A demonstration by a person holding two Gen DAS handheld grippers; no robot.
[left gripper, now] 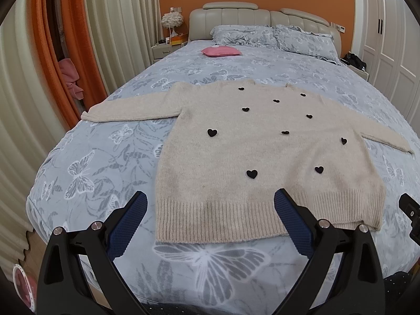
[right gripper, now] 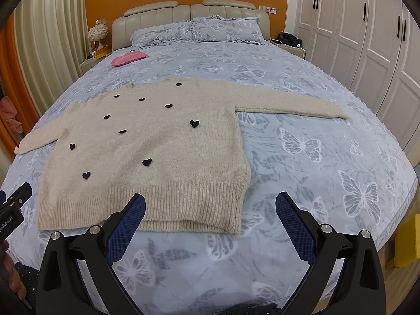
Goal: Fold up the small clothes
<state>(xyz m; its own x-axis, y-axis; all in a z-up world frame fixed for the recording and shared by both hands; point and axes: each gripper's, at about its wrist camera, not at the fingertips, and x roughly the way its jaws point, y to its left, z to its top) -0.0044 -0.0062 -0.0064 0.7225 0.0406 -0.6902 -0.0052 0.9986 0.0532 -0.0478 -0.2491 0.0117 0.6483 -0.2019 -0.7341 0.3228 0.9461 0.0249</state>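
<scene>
A beige knitted sweater (left gripper: 236, 155) with small black hearts (left gripper: 212, 132) lies flat, front up, on the blue butterfly-print bedspread (left gripper: 105, 157), both sleeves stretched out sideways and its ribbed hem (left gripper: 231, 218) toward the foot of the bed. The collar points toward the headboard.

The left gripper (left gripper: 210, 210) hovers just above the hem, aimed forward along the sweater; its two blue-padded fingers (left gripper: 128, 225) are spread wide and hold nothing. One pad sits beyond the hem's left corner over bare bedspread, the other over the ribbing nearer the middle.

The right gripper (right gripper: 210, 210) is held in the same forward-pointing pose at the hem's other end, its fingers (right gripper: 296, 225) also wide apart and empty: one pad over the ribbing, the other past the sweater's right corner. At the left edge of the right wrist view, part of the left gripper's black body shows beside the hem.

Beyond the sweater's collar lie a pink cushion (left gripper: 221, 51), then two pillows (left gripper: 273, 36) against the padded headboard (left gripper: 262, 15). Left of the sweater hang cream and orange curtains (left gripper: 65, 39); right of it stand white wardrobe doors (right gripper: 367, 39)
</scene>
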